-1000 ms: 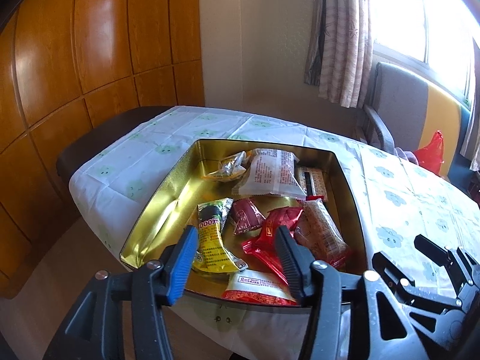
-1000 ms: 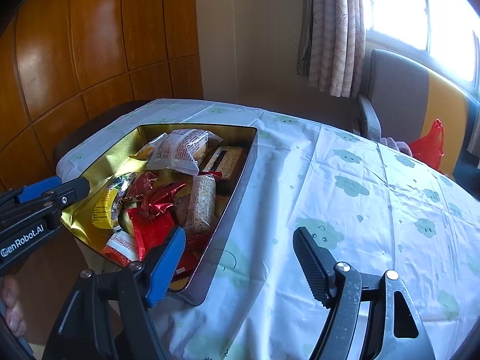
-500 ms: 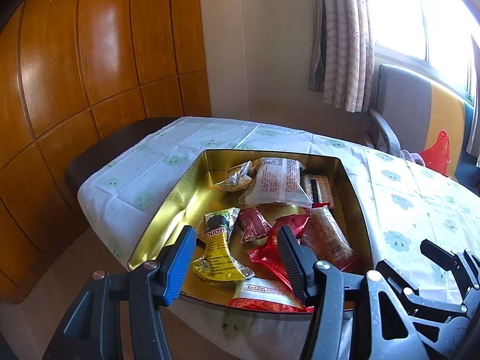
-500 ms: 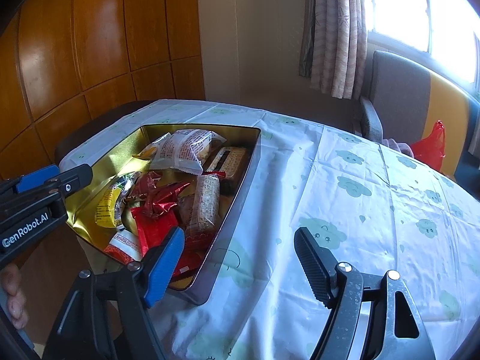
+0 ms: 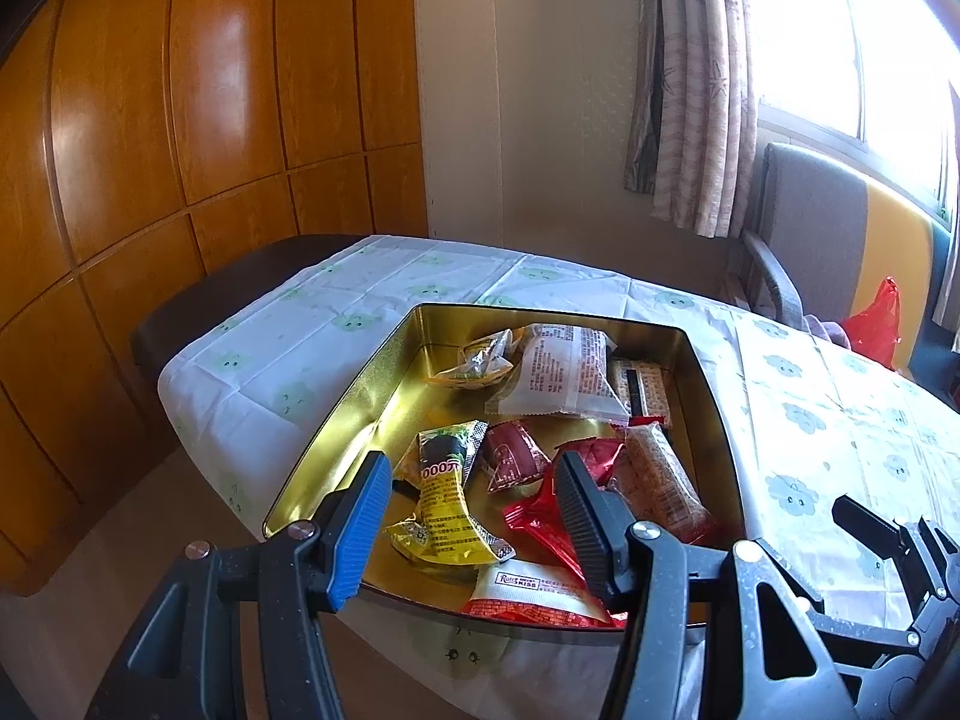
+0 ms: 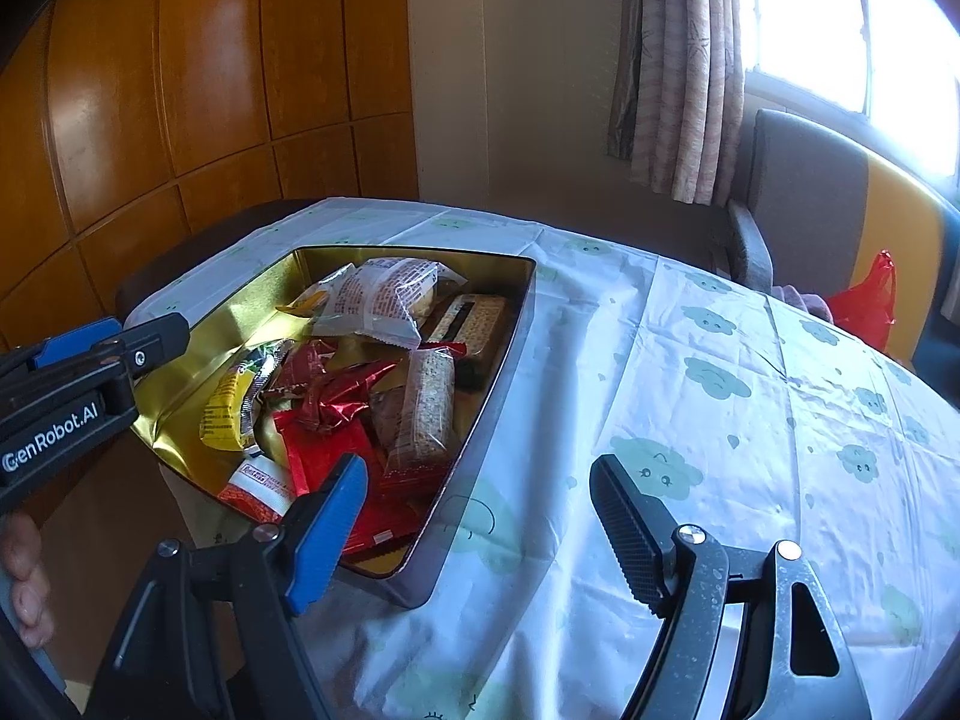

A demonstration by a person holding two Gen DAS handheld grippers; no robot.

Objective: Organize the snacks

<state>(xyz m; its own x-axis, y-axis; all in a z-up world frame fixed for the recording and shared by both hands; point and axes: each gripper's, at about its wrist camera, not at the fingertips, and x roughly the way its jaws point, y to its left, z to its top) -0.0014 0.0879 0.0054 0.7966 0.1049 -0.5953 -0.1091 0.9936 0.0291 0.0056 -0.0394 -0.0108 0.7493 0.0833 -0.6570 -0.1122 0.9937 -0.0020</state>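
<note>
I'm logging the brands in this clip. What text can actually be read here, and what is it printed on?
"GenRobot.AI": side of the left gripper.
"000" plus one character: yellow packet.
"KISS", with a smaller unclear word above: red-and-white packet.
Dense print on the white packet: too small to read.

1. L gripper (image 5: 468, 495) is hovering over near end of gold tin (image 5: 336, 420), jaws standing apart w/ nothing pinched btwn them.
2. Tin is sitting on cloud-print tablecloth (image 5: 360, 312), near table's corner.
3. Yellow packet (image 5: 444, 504) is lying btwn the fingers' line of sight, beside a dark red packet (image 5: 510, 459).
4. Shiny red wrapper (image 5: 540, 516) is lying partly behind R finger; clear-wrapped bar (image 5: 660, 480) just beside it.
5. White packet (image 5: 564, 375) is resting at far end, next to small gold packet (image 5: 480, 357).
6. R gripper's frame (image 5: 888, 546) is showing at lower right.
7. Chair (image 5: 828, 240) w/ red bag (image 5: 873, 324) is standing by curtain (image 5: 690, 90).
</note>
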